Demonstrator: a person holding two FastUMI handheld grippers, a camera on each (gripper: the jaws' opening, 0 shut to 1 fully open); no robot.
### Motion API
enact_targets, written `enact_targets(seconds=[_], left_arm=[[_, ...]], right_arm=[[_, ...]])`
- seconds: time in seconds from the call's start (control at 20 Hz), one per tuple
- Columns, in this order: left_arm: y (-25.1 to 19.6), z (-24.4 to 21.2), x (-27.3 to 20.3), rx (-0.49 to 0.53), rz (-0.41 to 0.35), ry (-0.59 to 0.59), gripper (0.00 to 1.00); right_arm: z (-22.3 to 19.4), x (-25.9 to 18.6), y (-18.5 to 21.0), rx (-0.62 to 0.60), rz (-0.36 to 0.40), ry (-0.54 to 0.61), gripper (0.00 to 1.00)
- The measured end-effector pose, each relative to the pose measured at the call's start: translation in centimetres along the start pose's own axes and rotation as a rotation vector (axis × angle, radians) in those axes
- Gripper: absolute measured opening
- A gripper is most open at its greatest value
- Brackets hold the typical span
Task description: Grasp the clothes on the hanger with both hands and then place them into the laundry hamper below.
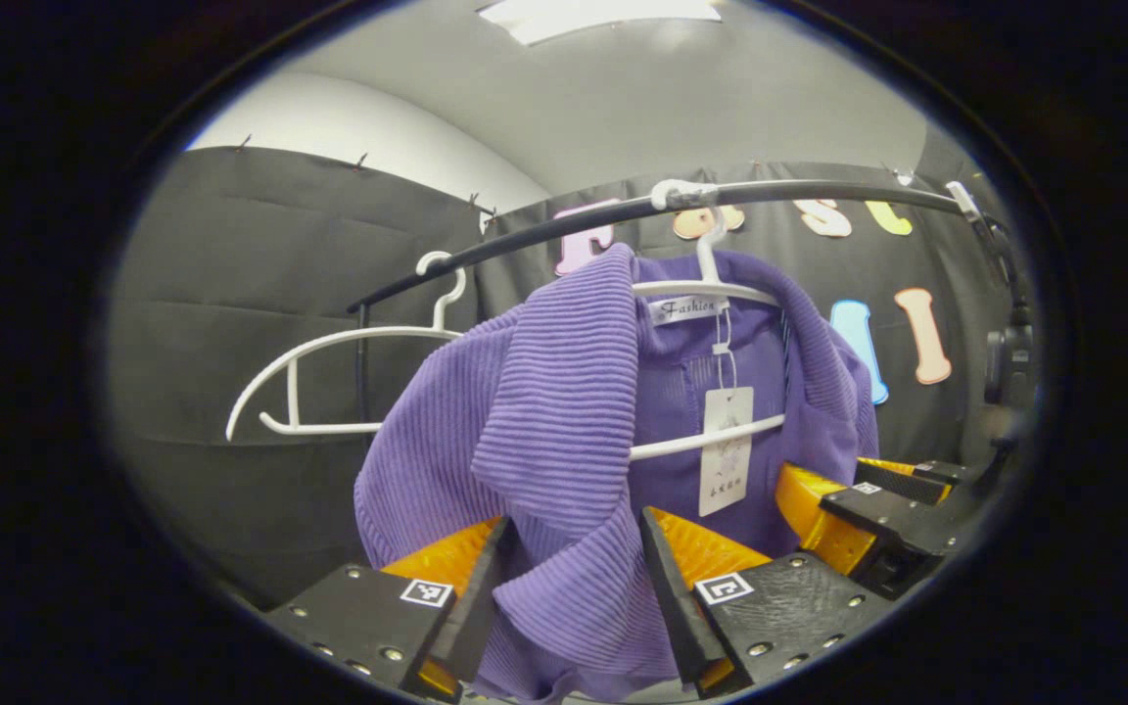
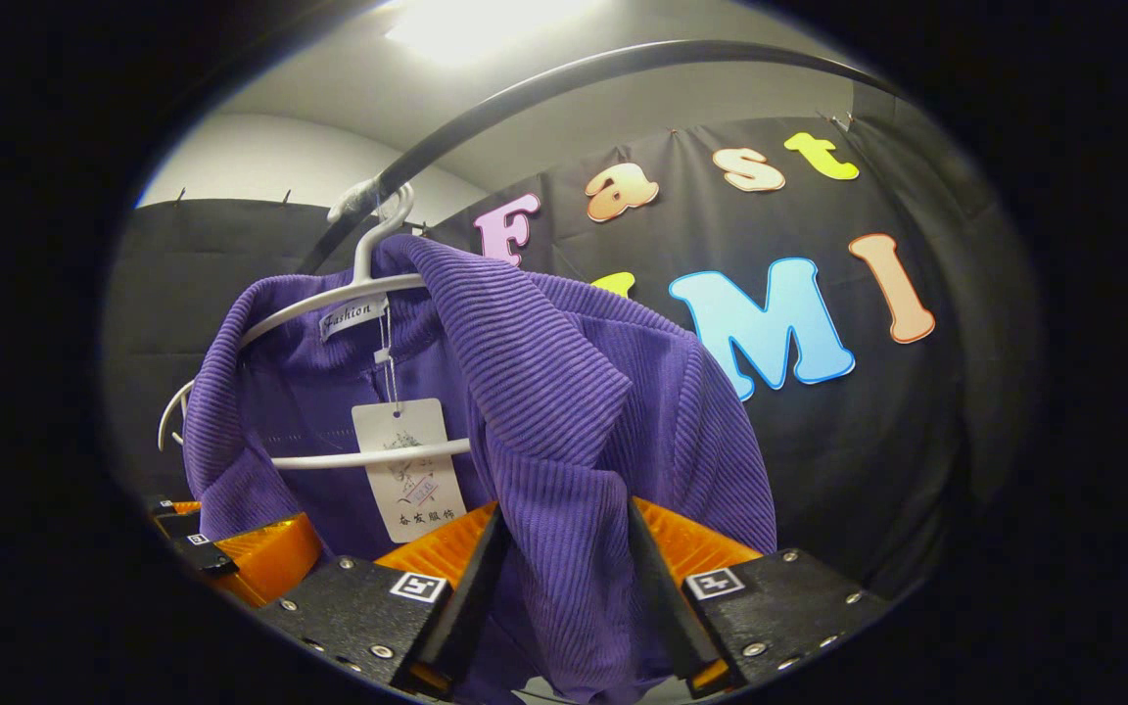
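A purple ribbed garment (image 1: 564, 392) (image 2: 544, 392) hangs on a white hanger (image 1: 701, 441) (image 2: 368, 456) from a black rail (image 1: 819, 191) (image 2: 525, 88). A white paper tag (image 1: 726, 450) (image 2: 407, 470) dangles inside its collar. My left gripper (image 1: 574, 519) is shut on one front lapel fold, with fabric filling the gap between both fingers. My right gripper (image 2: 564, 507) is shut on the other lapel fold in the same way. In the left gripper view the right gripper (image 1: 853, 490) sits at the lower right against the garment. In the right gripper view the left gripper (image 2: 231, 558) shows at the lower left.
An empty white hanger (image 1: 329, 343) hangs on the same rail, to the left in the left gripper view. Black cloth walls close in behind and beside the rail. A ceiling light (image 1: 603, 15) glows overhead.
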State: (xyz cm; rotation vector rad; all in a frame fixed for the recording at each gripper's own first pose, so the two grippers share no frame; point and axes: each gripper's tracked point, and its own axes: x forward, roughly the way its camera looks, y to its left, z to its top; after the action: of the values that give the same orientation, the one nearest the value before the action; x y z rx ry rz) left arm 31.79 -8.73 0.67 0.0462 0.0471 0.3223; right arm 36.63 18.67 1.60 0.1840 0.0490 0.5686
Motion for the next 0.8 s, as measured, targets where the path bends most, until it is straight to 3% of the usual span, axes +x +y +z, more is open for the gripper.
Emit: enact_targets(seconds=[0.05,0.1,0.15,0.2,0.25,0.3,0.35,0.4,0.5,0.55,0.6,0.8], left_arm=[[-0.1,0.0,0.0,0.0,-0.006,0.002,0.82],[-0.1,0.0,0.2,0.003,-0.01,0.006,0.82],[-0.3,-0.2,0.5,0.002,-0.016,0.013,0.69],[-0.5,-0.1,0.8,0.0,-0.031,0.015,0.57],[-0.6,-0.3,0.9,-0.008,-0.048,0.02,0.63],[-0.8,-0.5,1.1,-0.026,-0.067,0.02,0.44],[-0.7,-0.5,1.0,-0.037,-0.081,0.015,0.43],[-0.2,-0.4,1.0,-0.039,-0.067,0.011,0.34],[-0.8,-0.1,0.5,-0.054,-0.121,0.011,0.15],[-0.2,0.1,0.4,-0.045,-0.107,0.003,0.15],[-0.2,0.6,0.3,-0.044,-0.119,-0.003,0.05],[0.5,2.5,-1.1,-0.04,-0.122,-0.046,0.0]], right_arm=[[-0.1,0.4,0.3,0.01,0.017,0.006,0.68],[0.0,0.6,0.6,0.015,0.03,0.007,0.57],[0.1,0.7,0.6,0.014,0.04,0.001,0.51],[0.6,1.0,0.1,0.005,0.029,-0.018,0.31],[0.9,1.1,0.0,0.003,0.038,-0.036,0.16],[1.0,1.0,0.6,-0.001,0.061,-0.046,0.06],[1.3,0.8,0.6,-0.015,0.062,-0.065,0.04],[1.6,0.8,0.1,-0.034,0.048,-0.091,0.03],[2.4,0.2,-0.1,-0.057,0.031,-0.141,0.03],[3.1,-0.1,-0.3,-0.069,0.017,-0.174,0.03],[3.7,-0.4,-0.5,-0.083,0.004,-0.2,0.03],[6.7,-1.3,-1.4,-0.114,-0.04,-0.291,0.03]])
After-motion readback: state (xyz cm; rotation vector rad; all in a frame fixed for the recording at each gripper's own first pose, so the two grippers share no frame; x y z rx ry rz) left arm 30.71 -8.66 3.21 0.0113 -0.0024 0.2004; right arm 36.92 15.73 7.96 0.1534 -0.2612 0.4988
